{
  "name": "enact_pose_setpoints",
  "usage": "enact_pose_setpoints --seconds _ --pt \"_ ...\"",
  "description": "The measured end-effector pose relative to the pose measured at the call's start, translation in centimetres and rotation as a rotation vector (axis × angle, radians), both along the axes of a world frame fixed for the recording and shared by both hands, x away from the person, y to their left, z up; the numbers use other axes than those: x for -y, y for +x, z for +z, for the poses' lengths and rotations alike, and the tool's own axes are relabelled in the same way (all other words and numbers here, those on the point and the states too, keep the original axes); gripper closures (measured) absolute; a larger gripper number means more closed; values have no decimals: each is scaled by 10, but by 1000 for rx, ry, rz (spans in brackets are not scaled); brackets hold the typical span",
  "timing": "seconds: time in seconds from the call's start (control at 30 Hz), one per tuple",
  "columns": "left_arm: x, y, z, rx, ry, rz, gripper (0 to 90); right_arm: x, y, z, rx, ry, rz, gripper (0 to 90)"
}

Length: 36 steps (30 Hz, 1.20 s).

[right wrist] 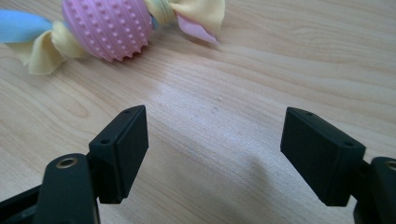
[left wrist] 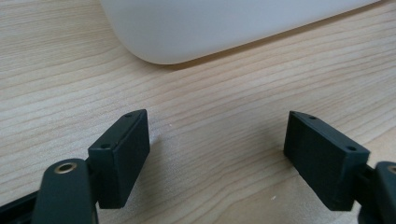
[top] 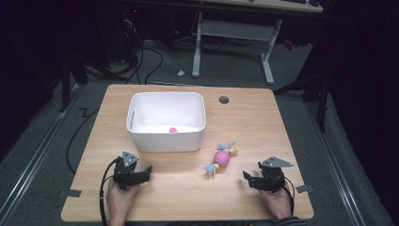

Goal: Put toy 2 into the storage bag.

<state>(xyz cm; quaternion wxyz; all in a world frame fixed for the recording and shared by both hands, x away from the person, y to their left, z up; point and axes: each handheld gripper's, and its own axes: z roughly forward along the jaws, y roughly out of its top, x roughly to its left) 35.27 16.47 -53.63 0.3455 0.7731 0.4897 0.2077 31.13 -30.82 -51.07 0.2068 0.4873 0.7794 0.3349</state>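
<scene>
So the pink knobbly rubber toy with yellow, blue and pink cloth tails knotted at each end (top: 221,158) is lying on the light wood tabletop (top: 188,197), just in front of the near right corner of the white plastic tub (top: 166,141). Your right tongs (top: 249,181) are clearly the closer pair: the toy sits up and to their left, near but not touching. In the right gripper view it's ahead and left of the gap, not lined up yet. Its long axis runs diagonally, one tail toward you and left, the other toward the far right, so I'd say go across the fat middle.

Both pairs are open with nothing between the jaws. Your left tongs (top: 147,170) are parked in front of the tub's near wall, well apart from the toy.

Plenty of bare wood around the toy; the tub wall is the only thing close by. There's already a small pink thing (top: 173,130) inside the tub.
</scene>
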Motion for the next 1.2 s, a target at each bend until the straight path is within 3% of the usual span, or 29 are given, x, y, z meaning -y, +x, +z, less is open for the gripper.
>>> enact_pose_setpoints --seconds 0.3,0.7,0.87,1.2 --pt "0 0 0 1 -1 5 229 0 -4 21 40 27 19 252" --pt "0 0 0 0 -1 3 228 -23 13 39 42 -9 107 261" --pt "0 0 0 1 -1 4 228 -31 26 39 -20 34 149 245" --pt "0 0 0 0 -1 3 228 -56 43 38 -69 -11 194 232"
